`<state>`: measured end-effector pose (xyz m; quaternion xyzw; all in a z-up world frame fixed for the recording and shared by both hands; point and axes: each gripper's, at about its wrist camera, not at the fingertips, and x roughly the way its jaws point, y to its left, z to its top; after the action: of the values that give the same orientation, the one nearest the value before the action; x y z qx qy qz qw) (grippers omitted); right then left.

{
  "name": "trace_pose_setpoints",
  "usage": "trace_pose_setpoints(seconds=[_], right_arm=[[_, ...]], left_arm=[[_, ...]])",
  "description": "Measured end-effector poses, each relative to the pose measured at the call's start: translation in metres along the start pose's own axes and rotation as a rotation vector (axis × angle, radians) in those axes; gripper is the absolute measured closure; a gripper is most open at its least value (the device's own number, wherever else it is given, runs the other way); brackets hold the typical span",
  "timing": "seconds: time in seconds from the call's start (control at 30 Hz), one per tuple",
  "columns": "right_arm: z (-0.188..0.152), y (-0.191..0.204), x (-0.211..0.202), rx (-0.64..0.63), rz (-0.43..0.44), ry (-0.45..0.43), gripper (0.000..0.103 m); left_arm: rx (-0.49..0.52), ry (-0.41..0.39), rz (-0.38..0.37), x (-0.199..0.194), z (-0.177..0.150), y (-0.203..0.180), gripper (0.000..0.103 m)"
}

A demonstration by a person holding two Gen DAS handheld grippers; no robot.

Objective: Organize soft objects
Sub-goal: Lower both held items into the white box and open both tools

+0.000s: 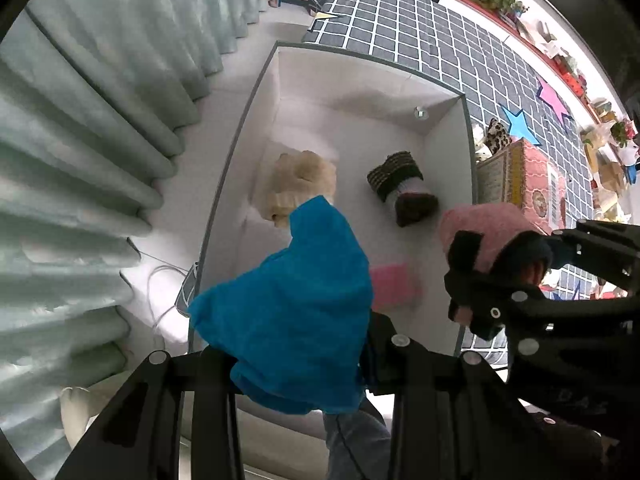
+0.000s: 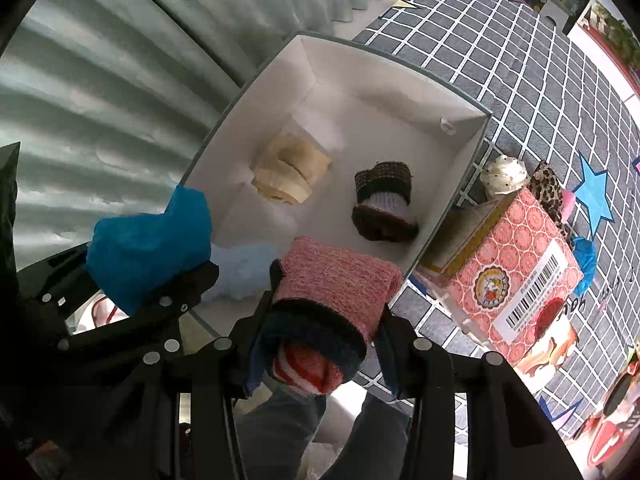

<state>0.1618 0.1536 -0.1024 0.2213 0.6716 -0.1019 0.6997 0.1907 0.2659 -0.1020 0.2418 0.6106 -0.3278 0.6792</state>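
Step in hand, by the look of it: lowering two rolled soft items into the white box [image 2: 478,136] on the checked bed [image 2: 520,60].

Left tool [image 1: 298,360] clamped on a blue cloth [image 1: 296,300], held above the box's near-left corner. Right tool [image 2: 324,320] clamped on a pink sock roll [image 2: 340,284] with a dark cuff, held over the near rim, towards the right side.

To do it well:
- Keep both tools pointing straight down and both grips firm until each bundle sits on the box floor.
- Aim for bare floor. Cream roll [image 2: 290,178] at mid-left, brown roll [image 2: 384,204] at mid-right; best to land in the near part, clear of both.
- Watch the pink pad [image 1: 394,286] lying on the near floor; cannot tell whether more lies under the blue cloth.
- Keep the tools apart; close side by side here, so a clash is likely if both drop at once.
- Open only once the bundle rests, or the rolls may spring loose.

Count:
- In the box: one cream roll, one brown roll, one pink pad, one pale blue fluffy item [image 2: 240,272] at the near-left edge.
- In the tools: two, one each.
- Outside, right of the box: one patterned carton [image 2: 516,256], with a white item [image 2: 504,176] and a leopard-print item [image 2: 548,192] beyond it; more may be hidden.
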Motion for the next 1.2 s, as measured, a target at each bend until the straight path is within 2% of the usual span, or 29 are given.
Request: trace_pose_setpoints(seconds=[0.77, 1.03, 1.1, 1.2], right_arm=[[0.013, -0.006, 0.006, 0.026, 0.015, -0.001, 0.055], [0.015, -0.007, 0.009, 0.029, 0.029, 0.000, 0.055], [0.015, -0.006, 0.009, 0.025, 0.035, -0.003, 0.055], [0.013, -0.005, 0.008, 0.018, 0.032, -0.007, 0.055]], left_arm=[[0.030, 0.055, 0.017, 0.020, 0.009, -0.006, 0.065], [0.030, 0.066, 0.002, 0.024, 0.011, -0.008, 0.065], [0.023, 0.062, -0.010, 0.024, 0.011, -0.008, 0.060], [0.012, 0.051, -0.031, 0.021, 0.012, -0.008, 0.044]])
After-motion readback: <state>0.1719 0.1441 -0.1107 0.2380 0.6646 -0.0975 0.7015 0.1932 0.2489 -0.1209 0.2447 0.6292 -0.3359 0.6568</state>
